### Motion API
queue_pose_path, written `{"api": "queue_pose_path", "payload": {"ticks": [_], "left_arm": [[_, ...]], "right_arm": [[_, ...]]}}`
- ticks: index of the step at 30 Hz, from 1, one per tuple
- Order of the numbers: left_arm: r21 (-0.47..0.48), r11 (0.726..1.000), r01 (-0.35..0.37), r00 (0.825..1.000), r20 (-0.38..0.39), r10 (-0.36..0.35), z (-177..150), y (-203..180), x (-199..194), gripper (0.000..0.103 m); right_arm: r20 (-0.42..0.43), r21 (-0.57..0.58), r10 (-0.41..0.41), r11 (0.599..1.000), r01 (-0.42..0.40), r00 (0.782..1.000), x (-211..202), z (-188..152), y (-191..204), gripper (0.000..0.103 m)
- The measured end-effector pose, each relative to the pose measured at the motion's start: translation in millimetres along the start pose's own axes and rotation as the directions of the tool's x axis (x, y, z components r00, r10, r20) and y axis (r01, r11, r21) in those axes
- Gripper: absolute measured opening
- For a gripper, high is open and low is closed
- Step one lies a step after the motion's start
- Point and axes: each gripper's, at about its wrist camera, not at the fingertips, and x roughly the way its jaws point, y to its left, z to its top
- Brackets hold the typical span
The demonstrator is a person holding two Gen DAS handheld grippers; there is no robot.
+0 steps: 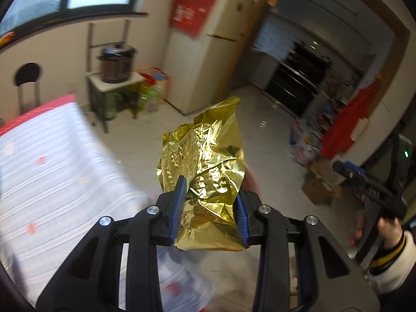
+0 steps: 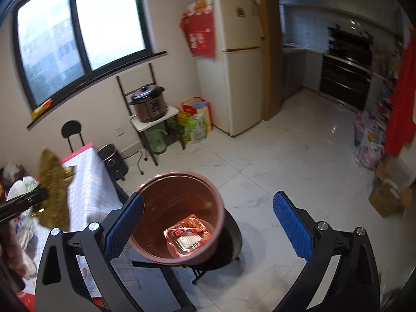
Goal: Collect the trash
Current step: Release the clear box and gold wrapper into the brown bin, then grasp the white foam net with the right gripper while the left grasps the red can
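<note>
My left gripper (image 1: 211,189) is shut on a crumpled gold foil bag (image 1: 205,161) and holds it in the air beside the table. The bag also shows in the right wrist view (image 2: 53,182), at the far left, with the left gripper (image 2: 23,202) blurred. My right gripper (image 2: 208,213) is open and empty, just above a pink trash bin (image 2: 179,195) that stands on a black stool (image 2: 231,236). A red plastic wrapper (image 2: 188,235) lies at the bin's bottom. The right gripper also shows in the left wrist view (image 1: 369,189), far right.
A table with a checked cloth (image 2: 88,189) is at the left, with bags (image 2: 22,184) on it. A fridge (image 2: 239,62), a shelf with a cooker (image 2: 149,102), an air fryer (image 2: 111,158) and cardboard boxes (image 2: 390,195) stand around the tiled floor (image 2: 299,161).
</note>
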Motion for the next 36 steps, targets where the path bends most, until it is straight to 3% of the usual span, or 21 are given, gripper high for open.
{"api": "queue_pose_path", "payload": {"ticks": [2, 4, 5, 6, 9, 13, 17, 21, 24, 26, 31, 32, 33, 34, 36], "left_arm": [[0.009, 0.999, 0.042, 0.999, -0.018, -0.041, 9.7, -12.3, 22.5, 0.038], [0.027, 0.996, 0.081, 0.997, -0.009, -0.081, 21.7, -27.3, 41.2, 0.057], [0.042, 0.995, 0.095, 0.995, 0.018, -0.095, 26.4, -34.3, 43.7, 0.079], [0.051, 0.995, 0.091, 0.995, 0.041, -0.093, 29.6, -37.7, 43.7, 0.088], [0.079, 0.996, 0.049, 0.994, 0.089, -0.056, 38.3, -47.0, 36.7, 0.097], [0.026, 1.0, -0.016, 0.991, 0.131, 0.013, 31.2, -25.8, 9.4, 0.097], [-0.092, 0.989, -0.114, 0.983, 0.131, 0.125, 7.5, 26.3, -31.5, 0.097], [-0.217, 0.938, -0.269, 0.944, 0.135, 0.302, -29.3, 88.4, -94.6, 0.097], [-0.324, 0.863, -0.388, 0.886, 0.128, 0.446, -65.0, 134.8, -155.4, 0.097], [-0.401, 0.797, -0.451, 0.839, 0.113, 0.532, -93.1, 161.0, -198.2, 0.097], [-0.605, 0.578, -0.547, 0.706, 0.038, 0.707, -177.1, 223.5, -310.9, 0.097], [-0.628, 0.545, -0.556, 0.686, 0.023, 0.727, -190.3, 229.8, -326.3, 0.097], [-0.66, 0.494, -0.565, 0.661, -0.004, 0.751, -210.2, 241.1, -347.1, 0.097], [-0.686, 0.452, -0.569, 0.643, -0.029, 0.766, -227.7, 251.1, -364.5, 0.097], [-0.719, 0.4, -0.568, 0.623, -0.059, 0.78, -252.1, 263.4, -388.0, 0.097]], "right_arm": [[-0.002, 0.019, -0.02, 1.0, 0.02, 1.0, -4.0, -4.8, -10.1, 0.098], [-0.005, 0.035, -0.04, 0.999, 0.041, 0.999, -6.5, -7.9, -19.3, 0.098], [-0.008, 0.045, -0.051, 0.998, 0.051, 0.999, -8.1, -10.2, -24.1, 0.098], [-0.011, 0.054, -0.057, 0.997, 0.057, 0.998, -9.7, -12.1, -27.5, 0.098], [-0.008, 0.069, -0.063, 0.996, 0.064, 0.998, -14.1, -15.0, -32.2, 0.098], [-0.007, 0.065, -0.049, 0.997, 0.049, 0.999, -15.8, -16.5, -29.2, 0.098], [-0.005, 0.043, -0.003, 0.999, 0.003, 1.0, -10.8, -16.1, -14.5, 0.098], [-0.017, 0.021, 0.057, 0.998, -0.057, 0.998, 1.5, -11.7, 16.7, 0.098], [-0.04, -0.02, 0.114, 0.993, -0.115, 0.993, 13.8, -8.5, 55.1, 0.098], [-0.063, -0.064, 0.154, 0.985, -0.158, 0.986, 21.9, -7.4, 89.3, 0.098], [-0.131, -0.185, 0.281, 0.935, -0.302, 0.951, 31.4, -14.7, 197.8, 0.098], [-0.145, -0.209, 0.302, 0.921, -0.328, 0.942, 30.8, -17.5, 218.5, 0.098], [-0.162, -0.235, 0.327, 0.904, -0.358, 0.931, 29.2, -22.0, 243.1, 0.098], [-0.174, -0.253, 0.343, 0.89, -0.379, 0.923, 27.0, -25.4, 260.3, 0.098], [-0.204, -0.298, 0.384, 0.852, -0.43, 0.901, 20.0, -35.4, 307.3, 0.098]]}}
